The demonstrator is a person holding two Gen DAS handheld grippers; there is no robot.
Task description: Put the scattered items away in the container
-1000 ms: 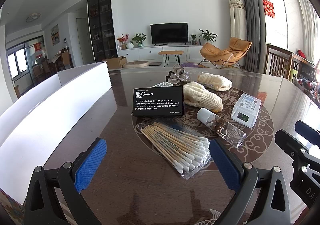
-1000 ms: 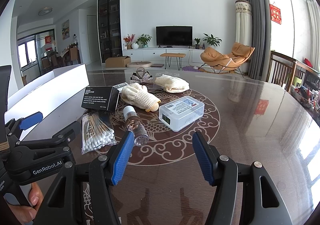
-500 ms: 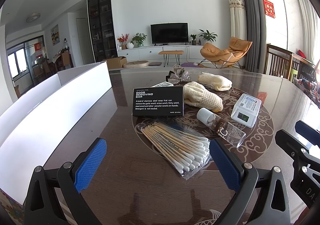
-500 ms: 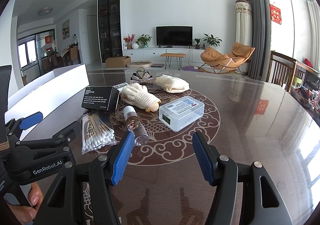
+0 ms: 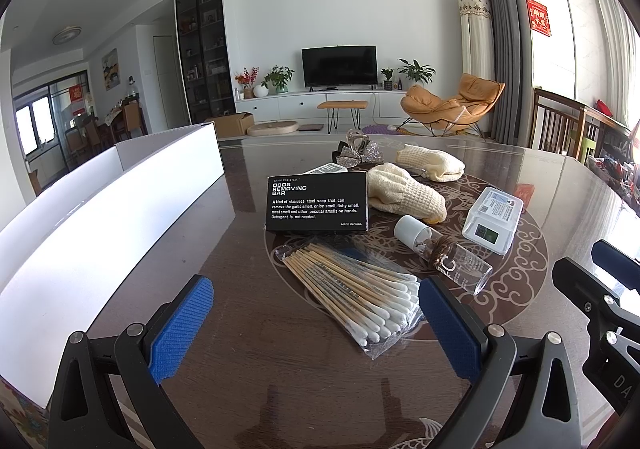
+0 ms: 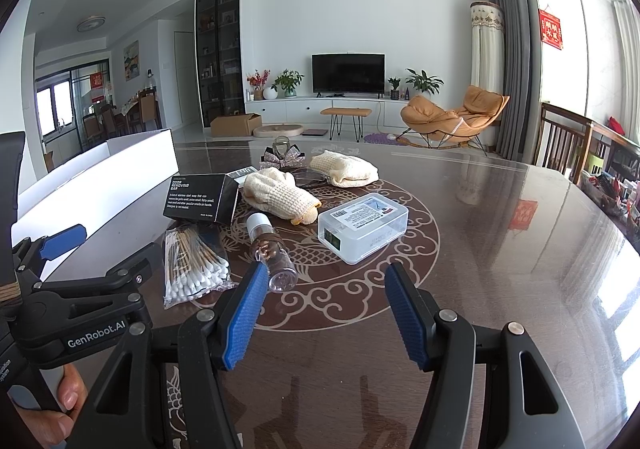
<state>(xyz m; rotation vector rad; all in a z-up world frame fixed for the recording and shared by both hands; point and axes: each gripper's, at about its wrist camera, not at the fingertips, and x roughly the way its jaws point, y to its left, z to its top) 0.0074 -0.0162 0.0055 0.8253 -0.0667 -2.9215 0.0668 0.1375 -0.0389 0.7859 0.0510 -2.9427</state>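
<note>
Bright window daylight, glare on the table (image 6: 520,249), fisheye-warped edges.

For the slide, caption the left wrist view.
Open left gripper poised over bagged cotton swabs, black box behind, white container alongside.

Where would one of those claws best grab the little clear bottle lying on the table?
Across the bottle's round glass body, probably near the middle, coming down from above. It lies on its side, white cap away from the right claw, base toward it, so the fingers can straddle its width. The claw is open and empty; the bag of cotton swabs lies close on the left, so keep clear.
</note>
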